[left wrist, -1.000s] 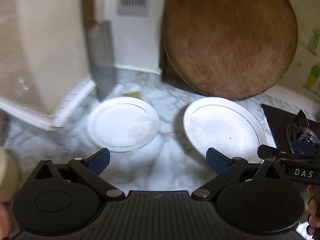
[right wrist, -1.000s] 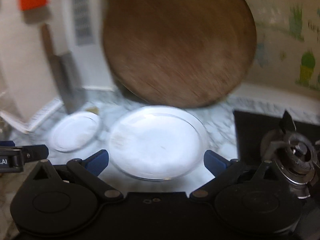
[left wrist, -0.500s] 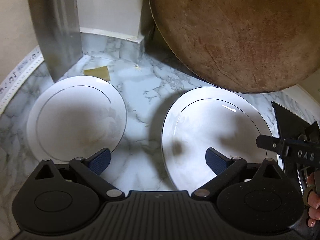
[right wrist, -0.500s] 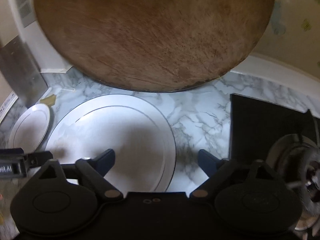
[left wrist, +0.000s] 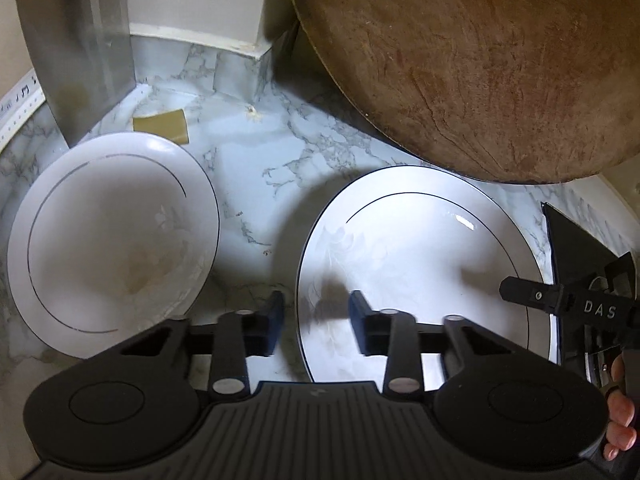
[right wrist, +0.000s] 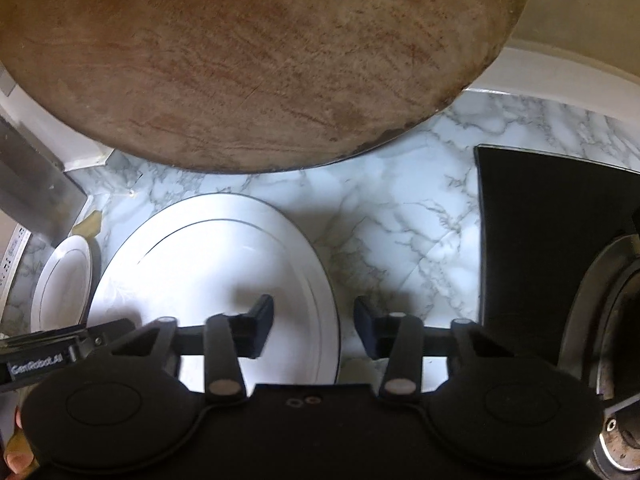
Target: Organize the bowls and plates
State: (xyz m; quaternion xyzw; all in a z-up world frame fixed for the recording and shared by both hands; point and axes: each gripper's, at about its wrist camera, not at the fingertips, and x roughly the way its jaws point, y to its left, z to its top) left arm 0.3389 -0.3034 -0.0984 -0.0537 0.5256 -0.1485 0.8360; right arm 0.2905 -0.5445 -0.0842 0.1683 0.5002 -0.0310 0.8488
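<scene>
I am bringing both tools down on the large white plate with a thin dark rim line, which is lying flat on the marble-patterned countertop near its front edge. My left gripper is straddling that plate's left rim, one pad outside on the marble and one over the plate; its jaws have just been closing and are now standing narrowly apart, not yet pinching the rim. My right gripper is straddling the opposite, right rim in the same way, jaws also just closing and still parted. I am judging this as a two-sided grip for a level lift. Left of it, apart, the smaller white plate is waiting. Behind, the round brown wooden board is leaning at the back edge.
</scene>
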